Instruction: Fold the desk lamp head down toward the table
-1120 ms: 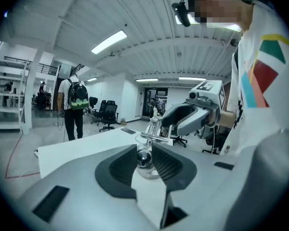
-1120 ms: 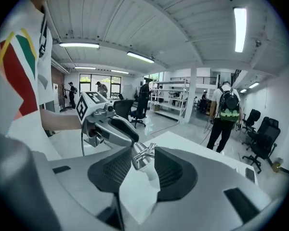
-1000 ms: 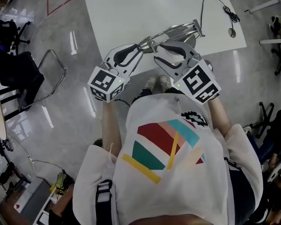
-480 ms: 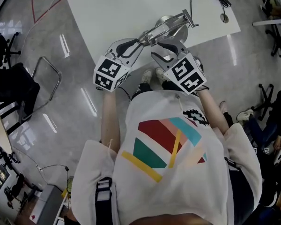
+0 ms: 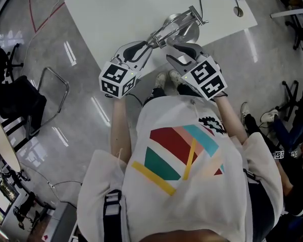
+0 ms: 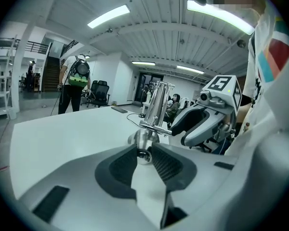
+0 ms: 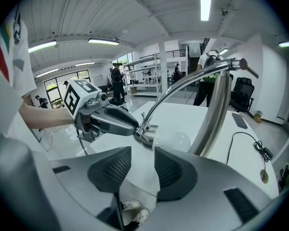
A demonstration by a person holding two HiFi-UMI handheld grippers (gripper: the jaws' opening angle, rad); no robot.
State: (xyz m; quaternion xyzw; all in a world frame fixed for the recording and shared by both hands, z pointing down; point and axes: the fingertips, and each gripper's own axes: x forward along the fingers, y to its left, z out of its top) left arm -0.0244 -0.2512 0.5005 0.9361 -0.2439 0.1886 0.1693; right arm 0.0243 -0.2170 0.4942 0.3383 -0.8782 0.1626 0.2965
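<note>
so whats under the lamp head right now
Only bare white table shows beneath the lamp head and its bulb. The strip of table right below the bulb is covered by the right gripper, so it cannot be seen.

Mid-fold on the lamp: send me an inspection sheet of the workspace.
Surface: white table, mostly bare.
Job's things: lamp near the table's front edge; lamp head at the end of the curved arm, bulb fitted.
Clutter: dark flat thing on the far side of the table.
Grippers: left gripper shut on the lamp head; right gripper open, empty, just short of the bulb.
Cables: black cable on the table; red cable on the floor.
Surroundings: chair; person with backpack in the background.
</note>
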